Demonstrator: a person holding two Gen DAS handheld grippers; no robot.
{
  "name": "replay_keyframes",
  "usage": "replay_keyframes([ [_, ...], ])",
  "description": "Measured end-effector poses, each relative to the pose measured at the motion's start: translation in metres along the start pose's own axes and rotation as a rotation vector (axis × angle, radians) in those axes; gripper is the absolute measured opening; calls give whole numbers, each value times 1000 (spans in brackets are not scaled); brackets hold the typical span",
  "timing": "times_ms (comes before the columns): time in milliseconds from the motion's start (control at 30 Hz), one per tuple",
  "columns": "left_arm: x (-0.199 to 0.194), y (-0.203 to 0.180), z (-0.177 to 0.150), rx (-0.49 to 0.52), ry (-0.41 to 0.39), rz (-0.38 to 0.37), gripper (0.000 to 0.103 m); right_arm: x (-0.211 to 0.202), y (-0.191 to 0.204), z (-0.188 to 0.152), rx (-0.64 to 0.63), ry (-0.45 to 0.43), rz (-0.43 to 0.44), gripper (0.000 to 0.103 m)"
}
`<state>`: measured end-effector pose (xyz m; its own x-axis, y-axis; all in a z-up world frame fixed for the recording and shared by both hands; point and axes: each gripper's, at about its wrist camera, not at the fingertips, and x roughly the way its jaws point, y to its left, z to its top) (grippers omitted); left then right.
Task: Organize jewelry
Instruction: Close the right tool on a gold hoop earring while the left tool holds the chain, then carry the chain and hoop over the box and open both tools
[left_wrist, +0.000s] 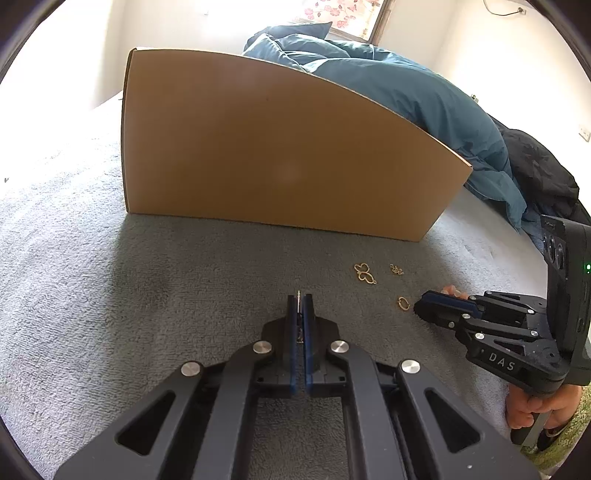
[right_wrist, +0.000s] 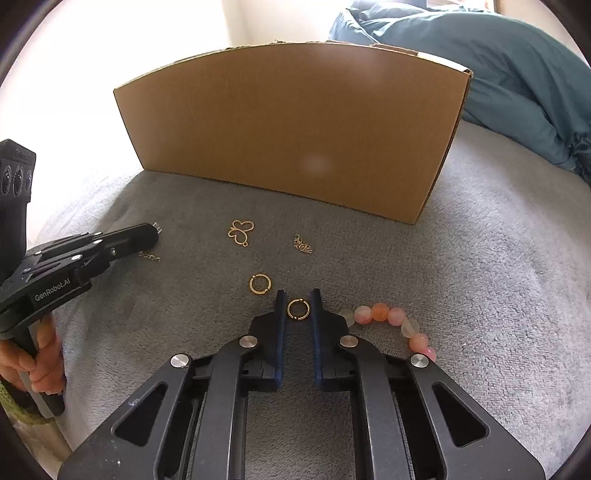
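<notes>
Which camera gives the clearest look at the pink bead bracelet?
The right wrist view: the pink bead bracelet curves on the grey blanket beside the right gripper. The left wrist view shows only a sliver of it behind that gripper.

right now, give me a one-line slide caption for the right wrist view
Right hand-held gripper straddles a gold hoop on the grey blanket, beaded bracelet beside it, cardboard box behind.

Blanket (right_wrist: 480, 258): grey cloth, nubby and matt. Box (right_wrist: 288, 129): plain brown cardboard, smooth, matt. Rings (right_wrist: 260, 284): thin gold-coloured metal, shiny. Beads (right_wrist: 380, 312): pink and clear, frosted. Quilt (left_wrist: 406, 92): blue cloth, creased.
</notes>
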<state>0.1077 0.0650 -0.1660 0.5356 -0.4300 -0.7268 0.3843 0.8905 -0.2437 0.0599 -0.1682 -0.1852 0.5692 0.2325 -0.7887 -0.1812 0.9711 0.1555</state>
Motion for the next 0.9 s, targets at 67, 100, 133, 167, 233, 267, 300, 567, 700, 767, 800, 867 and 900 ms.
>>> replay_keyframes([
  [67, -2, 2, 0, -4, -6, -8, 2, -4, -3, -1, 7, -4, 2, 10],
  [100, -3, 2, 1, -8, -11, -14, 2, -7, -6, -1, 11, -6, 3, 10],
  [133, -6, 5, -1, -11, -15, -18, 2, -8, -7, -1, 17, -10, 3, 10],
  [167, -9, 7, -1, -14, -21, -24, 2, -11, -8, -1, 21, -14, 4, 10],
  [233, -15, 8, 0, -20, -30, -36, 2, -18, -12, -1, 36, -26, 8, 10],
  [267, -18, 10, 1, -25, -36, -45, 2, -21, -13, -1, 41, -32, 10, 10],
  [300, -24, 11, 2, -32, -43, -57, 2, -24, -13, -1, 47, -40, 13, 10],
  [567, -73, 15, 26, -48, -118, -124, 2, -68, -22, 3, 86, -109, 41, 10],
  [700, -99, 7, 55, -18, -169, -159, 2, -93, -25, 25, 96, -170, 75, 10],
  [767, -108, 1, 75, -3, -197, -184, 2, -104, -24, 42, 86, -210, 91, 10],
  [800, -109, -3, 84, 3, -207, -193, 2, -110, -24, 50, 82, -229, 100, 10],
  [867, -111, -8, 103, 15, -222, -203, 2, -120, -23, 74, 75, -273, 120, 10],
  [900, -109, -11, 117, 20, -226, -207, 2, -124, -26, 86, 76, -291, 132, 10],
])
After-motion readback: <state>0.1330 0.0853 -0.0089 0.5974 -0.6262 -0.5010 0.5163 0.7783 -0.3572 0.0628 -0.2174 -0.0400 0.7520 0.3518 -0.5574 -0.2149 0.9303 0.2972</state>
